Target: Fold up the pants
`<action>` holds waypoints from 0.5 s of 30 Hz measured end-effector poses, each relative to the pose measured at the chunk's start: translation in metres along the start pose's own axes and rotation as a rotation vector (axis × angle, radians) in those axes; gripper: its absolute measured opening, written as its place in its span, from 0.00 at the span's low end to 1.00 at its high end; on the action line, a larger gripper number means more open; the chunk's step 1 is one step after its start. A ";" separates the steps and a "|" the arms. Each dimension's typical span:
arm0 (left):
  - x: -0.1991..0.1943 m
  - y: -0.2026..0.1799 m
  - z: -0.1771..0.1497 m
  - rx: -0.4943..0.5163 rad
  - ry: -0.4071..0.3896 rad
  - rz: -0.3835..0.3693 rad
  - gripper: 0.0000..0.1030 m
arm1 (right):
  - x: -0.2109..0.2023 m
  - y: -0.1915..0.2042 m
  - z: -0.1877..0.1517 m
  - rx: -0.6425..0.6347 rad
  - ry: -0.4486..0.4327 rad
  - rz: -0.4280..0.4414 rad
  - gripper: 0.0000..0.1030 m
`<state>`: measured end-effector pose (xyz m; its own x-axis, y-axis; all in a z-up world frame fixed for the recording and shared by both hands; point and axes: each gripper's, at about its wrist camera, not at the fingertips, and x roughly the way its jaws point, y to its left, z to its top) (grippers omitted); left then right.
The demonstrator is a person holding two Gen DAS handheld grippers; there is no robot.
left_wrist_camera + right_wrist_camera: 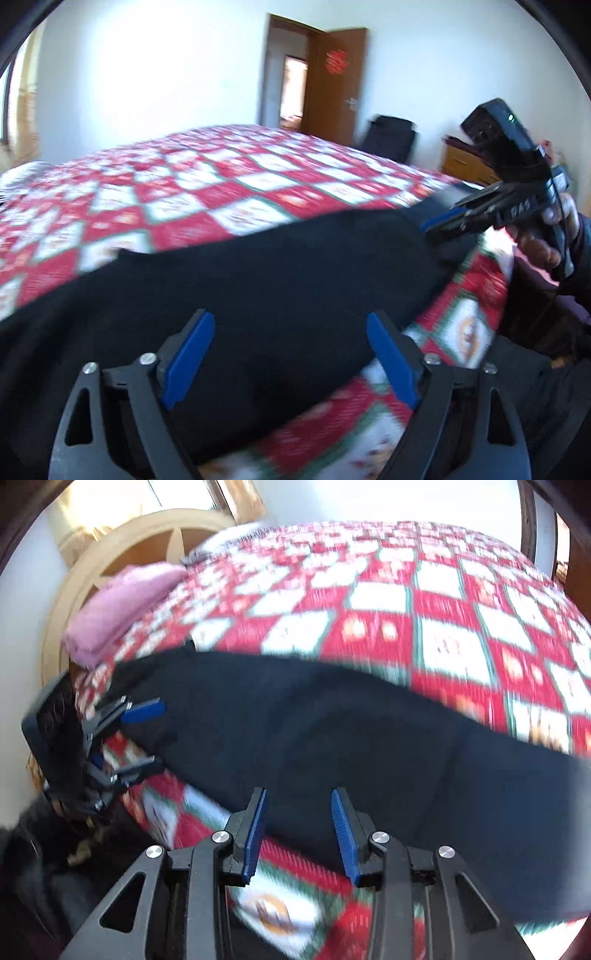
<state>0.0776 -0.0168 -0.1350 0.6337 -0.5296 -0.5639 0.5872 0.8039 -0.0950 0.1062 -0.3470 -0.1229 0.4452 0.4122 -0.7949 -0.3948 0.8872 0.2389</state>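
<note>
Blue pads wide apart on my left gripper (290,356), nothing between them, and the black pants (236,280) spread just ahead of and under its fingertips. My right gripper (300,834) is parted too, a narrower gap, its pads hovering over the near edge of the same dark cloth (351,738), pinching nothing. From the left wrist view I see the right gripper (448,218) off to the right at the far end of the pants, my right hand (546,236) wrapped on its handle; whether its tips touch the cloth there I cannot tell. From the right wrist view the left gripper (147,738) sits off to the left at the other end, jaws spread. Beyond the pants runs the red-and-white checked bedspread (221,177), all blurred. Farther out on my right tool's left lies a pink pillow (118,605) against a pale wooden headboard (74,590). Past my left tool stands an open brown door (332,77).
</note>
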 end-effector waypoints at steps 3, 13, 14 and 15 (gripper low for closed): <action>-0.011 0.027 -0.006 -0.053 -0.011 0.073 0.90 | 0.012 0.022 0.043 -0.017 -0.028 0.053 0.37; -0.011 0.069 -0.031 -0.146 0.013 0.153 0.90 | 0.103 0.094 0.140 0.033 -0.015 0.213 0.37; -0.014 0.071 -0.029 -0.152 -0.008 0.151 0.90 | 0.112 0.099 0.146 0.043 -0.010 0.213 0.37; -0.016 0.072 -0.028 -0.157 -0.023 0.155 0.90 | 0.121 0.102 0.152 0.063 0.001 0.221 0.37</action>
<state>0.0959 0.0574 -0.1563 0.7228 -0.4007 -0.5630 0.3972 0.9076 -0.1361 0.2419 -0.1755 -0.1102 0.3529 0.5979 -0.7197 -0.4316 0.7865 0.4418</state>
